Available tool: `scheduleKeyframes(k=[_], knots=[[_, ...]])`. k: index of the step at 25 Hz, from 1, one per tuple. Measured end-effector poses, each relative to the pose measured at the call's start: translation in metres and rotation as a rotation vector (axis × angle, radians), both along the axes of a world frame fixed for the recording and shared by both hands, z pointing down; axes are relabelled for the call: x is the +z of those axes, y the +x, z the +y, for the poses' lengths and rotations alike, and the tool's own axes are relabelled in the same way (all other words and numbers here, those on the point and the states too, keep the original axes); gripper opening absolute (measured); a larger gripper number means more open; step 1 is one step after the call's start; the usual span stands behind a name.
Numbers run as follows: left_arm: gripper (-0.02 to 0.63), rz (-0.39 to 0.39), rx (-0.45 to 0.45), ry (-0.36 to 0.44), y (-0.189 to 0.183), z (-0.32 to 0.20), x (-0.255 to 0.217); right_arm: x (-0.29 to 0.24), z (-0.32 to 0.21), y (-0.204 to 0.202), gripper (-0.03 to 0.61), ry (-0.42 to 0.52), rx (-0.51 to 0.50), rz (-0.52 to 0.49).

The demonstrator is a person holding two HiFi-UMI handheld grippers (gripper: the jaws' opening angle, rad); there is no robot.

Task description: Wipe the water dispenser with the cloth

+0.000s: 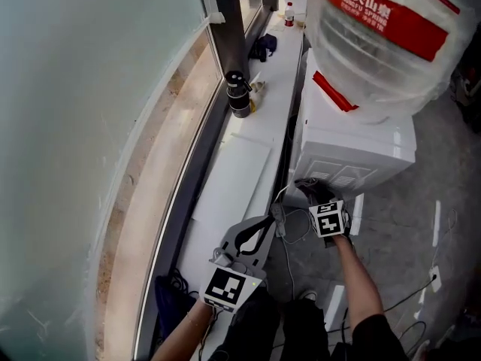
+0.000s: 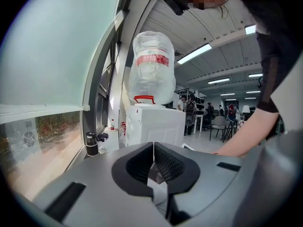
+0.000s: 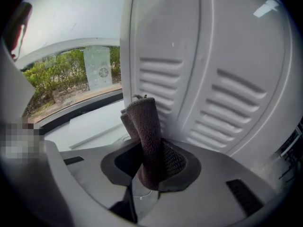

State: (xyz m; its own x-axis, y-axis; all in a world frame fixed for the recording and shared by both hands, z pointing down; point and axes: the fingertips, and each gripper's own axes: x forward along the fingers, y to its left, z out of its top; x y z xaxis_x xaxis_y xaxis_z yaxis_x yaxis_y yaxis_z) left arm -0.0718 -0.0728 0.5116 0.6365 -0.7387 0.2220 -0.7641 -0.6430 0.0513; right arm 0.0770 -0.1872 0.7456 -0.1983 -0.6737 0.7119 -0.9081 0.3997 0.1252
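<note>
In the head view, one white water dispenser (image 1: 353, 138), one bottle (image 1: 383, 36) on top, has the right claw (image 1: 307, 195) at its vented back panel. The left gripper view shows the left claw (image 2: 153, 161) closed together on nothing. In the right gripper view the right claw clamps the one cloth (image 3: 144, 131) just beside that panel; it looks soft, light and limp, best pinched at its bunched fold.

an open office — rows of chairs (image 2: 218, 125), ceiling strip lights (image 2: 199, 53), water dispenser (image 2: 154, 125) by the window (image 2: 47, 74).
</note>
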Motion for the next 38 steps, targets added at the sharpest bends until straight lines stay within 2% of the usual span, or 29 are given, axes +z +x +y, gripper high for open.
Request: scheduleKeyframes(k=[3,10,13,16,20,27,33,38], knots=[[0.021,0.002,-0.015,0.031,0.004,-0.003,0.011,0.039,0.004,-0.002,0.104,-0.044,0.002,0.02],[0.021,-0.05,-0.009,0.06,0.01,-0.002,0.042,0.119,0.01,0.0,0.104,-0.141,0.041,0.041],[0.021,-0.073,-0.008,0.049,0.01,0.003,0.051,0.131,0.012,0.003,0.104,-0.164,0.06,0.038],[0.021,-0.088,0.002,0.023,0.011,0.008,0.053,0.118,0.018,0.007,0.103,-0.155,0.054,0.039],[0.021,-0.073,0.008,-0.007,0.019,0.012,0.035,0.063,0.035,0.009,0.103,-0.105,-0.003,0.017],[0.021,-0.047,0.054,-0.008,0.048,0.008,-0.022,-0.08,0.056,0.038,0.103,0.033,-0.109,0.008],[0.021,-0.06,0.089,-0.029,0.063,0.007,-0.056,-0.213,0.045,0.067,0.103,0.183,-0.099,0.008],[0.02,-0.06,0.107,-0.03,0.072,0.009,-0.072,-0.284,0.031,0.072,0.103,0.288,-0.111,0.007]])
